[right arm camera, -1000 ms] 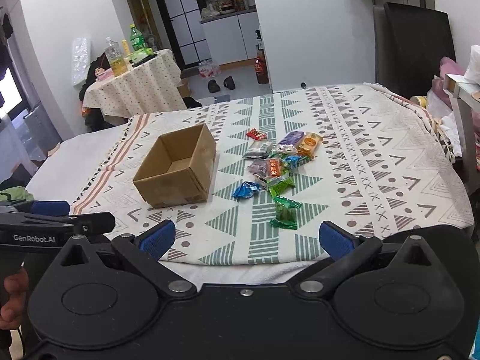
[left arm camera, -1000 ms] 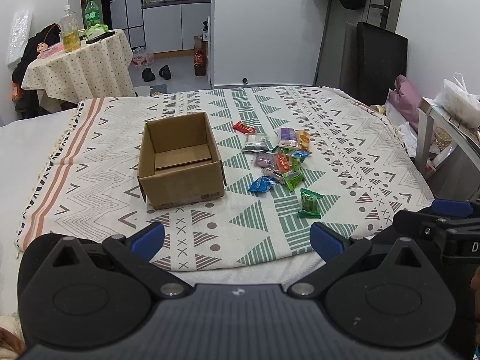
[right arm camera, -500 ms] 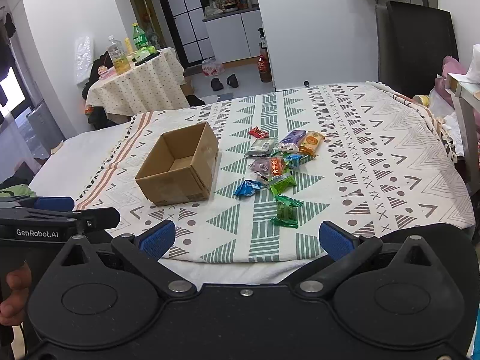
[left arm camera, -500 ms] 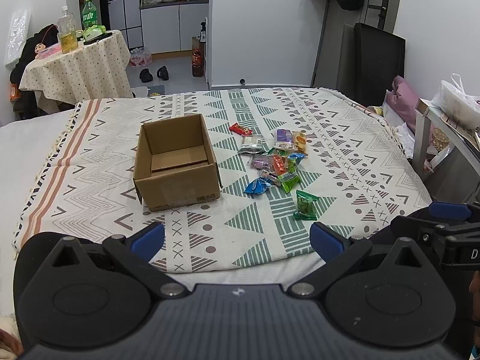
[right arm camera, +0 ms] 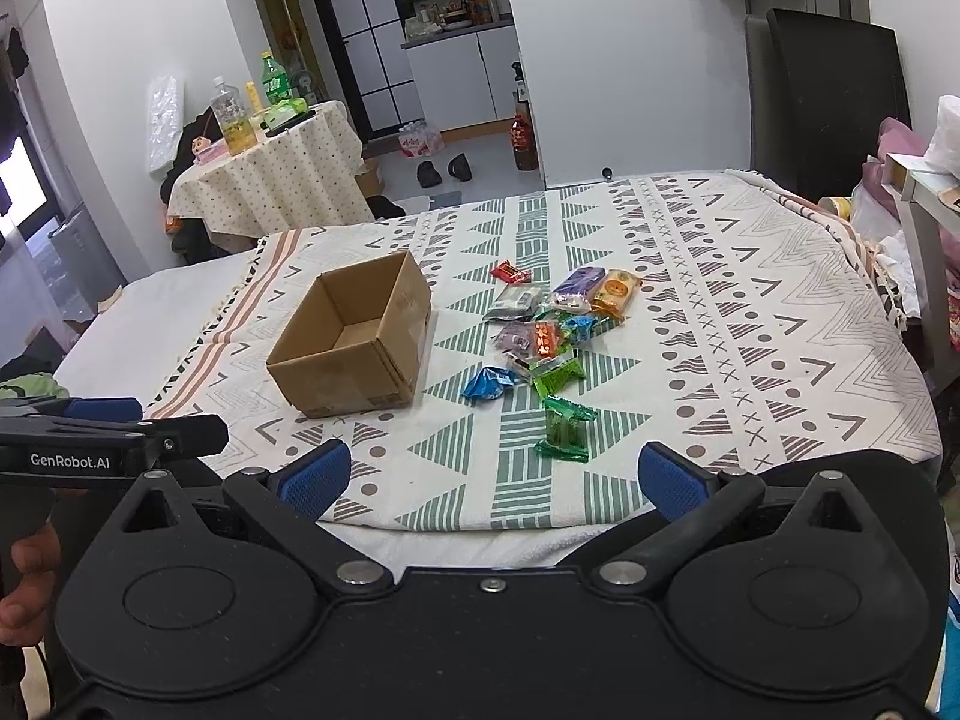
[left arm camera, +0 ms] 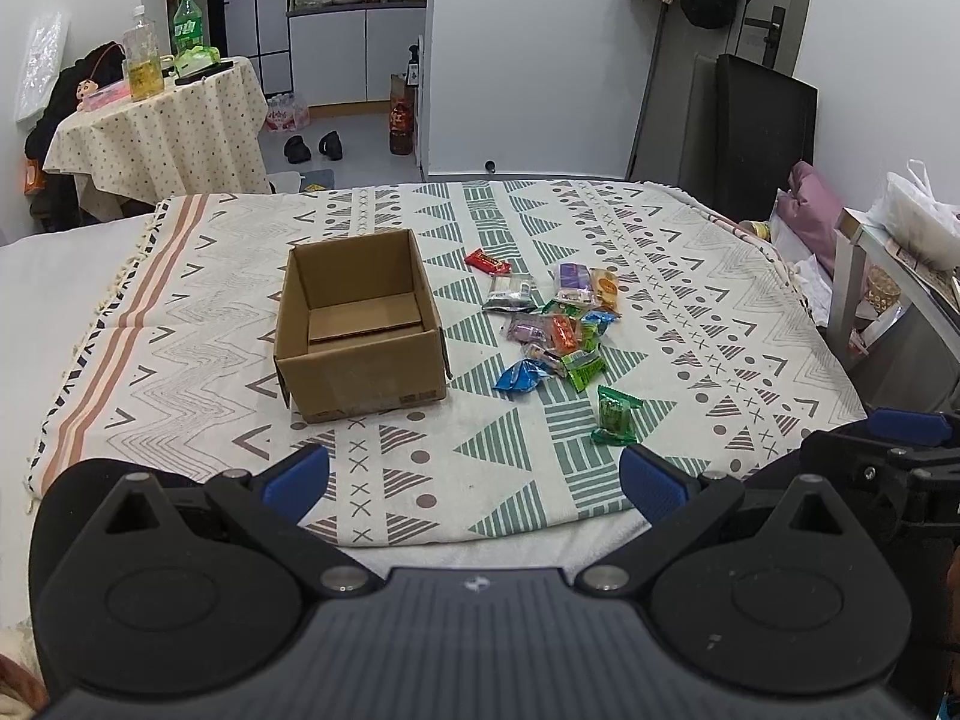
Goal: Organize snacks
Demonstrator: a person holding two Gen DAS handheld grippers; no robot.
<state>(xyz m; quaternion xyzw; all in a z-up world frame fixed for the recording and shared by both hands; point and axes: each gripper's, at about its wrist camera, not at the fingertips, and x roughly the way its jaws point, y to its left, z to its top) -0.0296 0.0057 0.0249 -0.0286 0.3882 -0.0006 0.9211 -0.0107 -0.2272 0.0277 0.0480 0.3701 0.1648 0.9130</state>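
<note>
An open, empty cardboard box (left arm camera: 360,330) (right arm camera: 354,339) sits on the patterned bed cover (left arm camera: 690,324) (right arm camera: 750,312). Right of it lies a loose heap of several wrapped snacks (left arm camera: 558,324) (right arm camera: 552,330). A green packet (left arm camera: 615,415) (right arm camera: 565,427) lies nearest the front edge, a blue one (left arm camera: 519,375) (right arm camera: 489,383) beside the box, a red one (left arm camera: 487,261) (right arm camera: 510,271) farthest back. My left gripper (left arm camera: 474,483) hangs open over the bed's near edge, holding nothing. My right gripper (right arm camera: 489,477) is open too, short of the green packet.
A round table (left arm camera: 156,132) (right arm camera: 270,168) with bottles stands behind the bed on the left. A black panel (left arm camera: 768,132) leans on the wall at the right, with a side table (left arm camera: 888,276) and bags beside the bed. Shoes lie on the floor.
Both views have slid slightly closer to the bed and the box; the snacks and the box have not moved. Both grippers stay open.
</note>
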